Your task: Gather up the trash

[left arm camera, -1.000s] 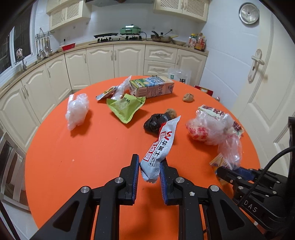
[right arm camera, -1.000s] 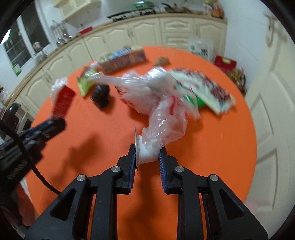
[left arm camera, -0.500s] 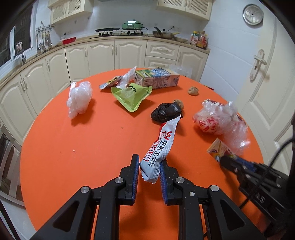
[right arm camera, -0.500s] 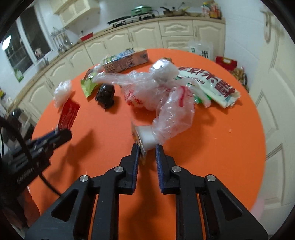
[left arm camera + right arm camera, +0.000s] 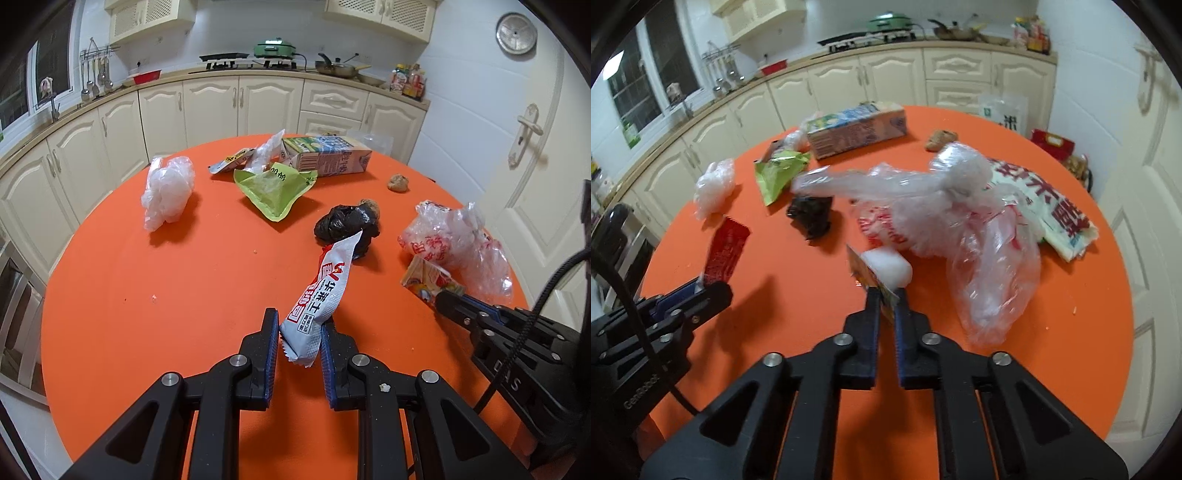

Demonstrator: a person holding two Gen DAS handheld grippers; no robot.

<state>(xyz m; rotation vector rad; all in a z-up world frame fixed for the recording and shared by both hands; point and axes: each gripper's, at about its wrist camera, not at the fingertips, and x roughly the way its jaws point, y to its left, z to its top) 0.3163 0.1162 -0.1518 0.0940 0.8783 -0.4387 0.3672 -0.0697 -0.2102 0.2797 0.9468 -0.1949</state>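
My left gripper (image 5: 298, 334) is shut on a white and red snack wrapper (image 5: 321, 291), held above the orange round table (image 5: 166, 302); the wrapper's red back shows in the right wrist view (image 5: 726, 251). My right gripper (image 5: 885, 297) is shut on the foil lid of a small white plastic cup (image 5: 888, 267), also seen in the left wrist view (image 5: 428, 278). A clear plastic bag with red print (image 5: 945, 218) lies just beyond the cup. A black crumpled bag (image 5: 347, 223), a green wrapper (image 5: 273, 186), a milk carton (image 5: 325, 155) and a white crumpled bag (image 5: 166, 188) lie on the table.
A large printed packet (image 5: 1045, 206) lies at the table's right edge. A small brown lump (image 5: 398, 182) sits near the carton. Kitchen cabinets (image 5: 221, 107) curve behind the table, a white door (image 5: 535, 147) stands to the right, and a chair (image 5: 18, 314) to the left.
My right gripper has closed tighter on the cup's lid and drawn the cup back out of the clear bag. My left gripper has moved back a little with the wrapper.
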